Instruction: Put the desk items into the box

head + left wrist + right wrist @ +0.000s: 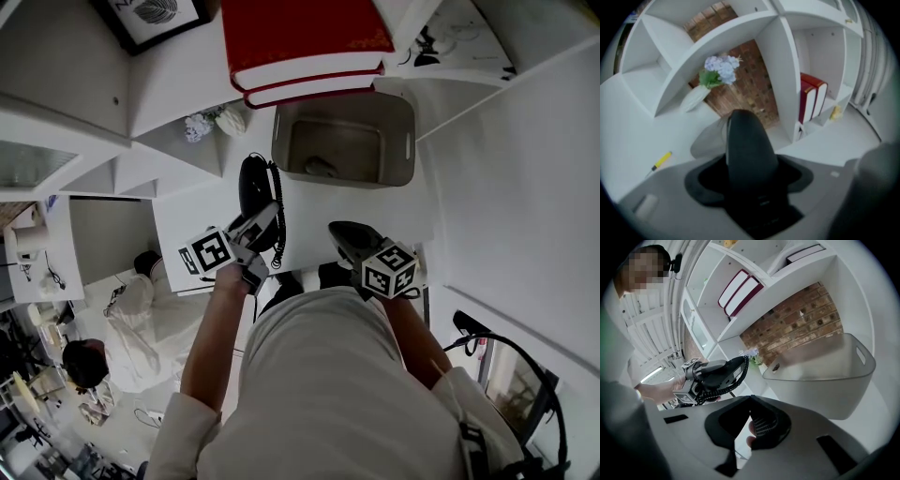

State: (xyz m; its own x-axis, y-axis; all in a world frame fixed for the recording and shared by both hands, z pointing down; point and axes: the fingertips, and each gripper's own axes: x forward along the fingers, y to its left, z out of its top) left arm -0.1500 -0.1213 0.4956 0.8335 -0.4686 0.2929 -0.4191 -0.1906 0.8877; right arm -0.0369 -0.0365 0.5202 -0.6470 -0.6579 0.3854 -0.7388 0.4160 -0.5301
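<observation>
My left gripper (265, 222) is shut on a black telephone handset (255, 192) with a coiled cord (277, 225), held above the white desk (394, 211). In the left gripper view the handset (747, 150) fills the space between the jaws. The right gripper view shows the handset (717, 371) raised to the left of the grey box (825, 376). The box (281, 131) stands at the back of the desk under the shelves, with a small grey item (322, 167) inside. My right gripper (349, 240) hovers near the desk's front, its jaws meeting at the tips with nothing between them.
Two red books (300, 42) lie on the shelf above the box. A white vase of pale flowers (719, 70) stands in a shelf bay, and a yellow pen (661, 161) lies on the desk. A person in white (131, 323) sits lower left.
</observation>
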